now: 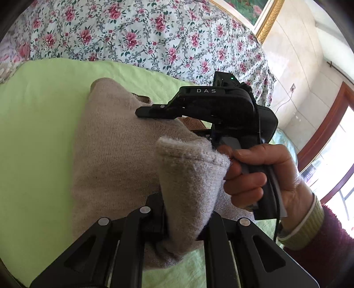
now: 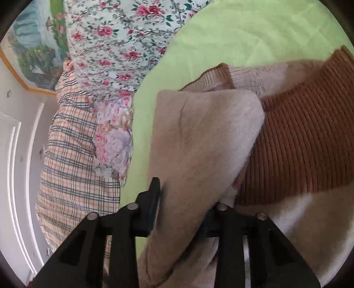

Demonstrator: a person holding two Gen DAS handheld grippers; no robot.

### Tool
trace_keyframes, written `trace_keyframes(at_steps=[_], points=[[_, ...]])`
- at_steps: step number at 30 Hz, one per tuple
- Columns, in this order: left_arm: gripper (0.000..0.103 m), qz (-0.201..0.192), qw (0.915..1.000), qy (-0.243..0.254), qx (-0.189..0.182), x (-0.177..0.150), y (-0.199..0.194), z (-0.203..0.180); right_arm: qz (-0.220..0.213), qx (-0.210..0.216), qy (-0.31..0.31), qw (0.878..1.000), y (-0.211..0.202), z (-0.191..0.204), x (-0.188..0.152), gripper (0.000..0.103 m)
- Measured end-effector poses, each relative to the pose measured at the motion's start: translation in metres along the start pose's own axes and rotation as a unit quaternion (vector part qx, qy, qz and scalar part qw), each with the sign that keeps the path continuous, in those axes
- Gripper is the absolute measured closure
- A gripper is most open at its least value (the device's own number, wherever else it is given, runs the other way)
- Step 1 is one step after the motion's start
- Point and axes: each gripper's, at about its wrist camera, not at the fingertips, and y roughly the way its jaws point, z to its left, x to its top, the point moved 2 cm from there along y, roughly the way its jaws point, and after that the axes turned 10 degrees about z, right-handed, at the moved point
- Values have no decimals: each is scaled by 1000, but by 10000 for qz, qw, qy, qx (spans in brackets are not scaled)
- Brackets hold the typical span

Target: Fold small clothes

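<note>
The beige sweater lies on the green sheet, partly lifted at its near edge. In the left wrist view a folded corner of it stands up from between the left gripper fingers, which are closed on the knit; the fabric rises in a cone and hides the fingertips. Right of that corner, the right gripper reaches across the sweater from the right, its tip over the far part of the cloth, held by the right hand, whose fingers touch the raised corner. From this view I cannot tell how its jaws stand.

In the right wrist view the sweater runs up between the right gripper fingers, which pinch a fold of it; the left finger shows beside the cloth, the other is covered. The brown ribbed hem lies to the right, under the lifted flap.

Beyond the sheet is a floral quilt, with a plaid cloth to the left in the right wrist view. A framed picture hangs on the far wall, and a window is at the right.
</note>
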Motion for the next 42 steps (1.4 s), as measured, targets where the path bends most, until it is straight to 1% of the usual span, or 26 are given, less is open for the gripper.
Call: trace_keyframes(at_steps=[1, 2, 3, 4, 5, 6, 7, 9, 10, 13, 14, 15, 16, 17, 18, 20, 22, 25, 28, 29, 33, 35, 39, 40, 41, 42], points=[[94, -29, 10000, -25, -26, -1, -3, 2, -53, -152, -6, 9999, -4, 3, -1, 69], [94, -56, 9999, -89, -69, 1, -7, 5, -120, -332, -21, 9994, -11, 6, -5, 65], [94, -76, 9997, -169, -131, 1, -11, 10, -181, -450, -46, 9988, -19, 8, -11, 44], [94, -106, 9994, -253, -195, 2, -16, 14, -247, -480, -72, 9985, -27, 9, -19, 30], [94, -120, 9993, -285, -225, 2, -18, 16, -310, -439, -109, 9985, -35, 10, -27, 10], [94, -135, 9991, -303, -249, 2, -20, 18, -336, -335, -128, 9988, -41, 10, -35, 7], [94, -153, 9991, -310, -265, 2, -22, 19, -253, -160, -84, 9995, -43, 9, -42, 8], [94, -176, 9990, -298, -278, 1, -23, 20, 64, 174, 136, 9997, -36, 3, -47, 8], [94, -182, 9991, -281, -269, 0, -24, 19, 165, 187, 211, 9995, -30, 2, -47, 8], [94, -162, 9996, -162, -171, -3, -24, 15, 273, 148, 172, 9994, -8, 5, -33, 11], [94, -163, 9998, -91, -108, -3, -24, 12, 265, 191, 217, 9992, -1, 3, -22, 22], [94, -159, 9999, 12, -8, -4, -24, 9, 251, 186, 303, 9991, 4, 0, -12, 30], [94, -145, 9998, 93, 72, -3, -23, 6, 232, 112, 405, 9988, 6, -4, -5, 58], [94, -115, 9997, 170, 160, -3, -21, 2, 196, -22, 455, 9988, 6, -6, 2, 83], [94, -72, 9995, 237, 180, -3, -19, -2, 105, -180, 301, 9993, 1, 0, 7, 83], [94, -102, 9989, 402, 215, -2, -19, -16, -121, -447, -317, 9984, -15, 24, 4, 84], [94, -132, 9977, 636, 172, -1, -15, -37, -421, -716, -970, 9918, -44, 46, -5, 84], [94, 55, 9966, 826, -13, -3, 10, -68, -653, -1290, -1342, 9804, -81, 46, -17, 84], [94, 244, 9950, 948, -194, -8, 37, -90, -603, -1792, -1215, 9744, -102, 15, -22, 84], [94, 390, 9945, 929, -272, -11, 51, -94, -569, -1907, -1137, 9734, -106, 3, -23, 84], [94, 800, 9919, 861, -480, -19, 83, -100, -461, -2341, -1056, 9654, -106, -28, -27, 84], [94, 866, 9913, 877, -462, -22, 87, -101, -480, -2466, -1085, 9618, -105, -30, -31, 84], [93, 1040, 9893, 943, -387, -30, 94, -98, -562, -2467, -880, 9634, -109, -41, -33, 82], [91, 1131, 9885, 908, -425, -31, 94, -96, -584, -2540, -871, 9615, -111, -44, -34, 81], [90, 1167, 9880, 908, -446, -32, 90, -95, -665, -2655, -873, 9578, -114, -45, -37, 77], [88, 1225, 9867, 949, -495, -34, 83, -95, -775, -2782, -871, 9534, -119, -44, -41, 77]])
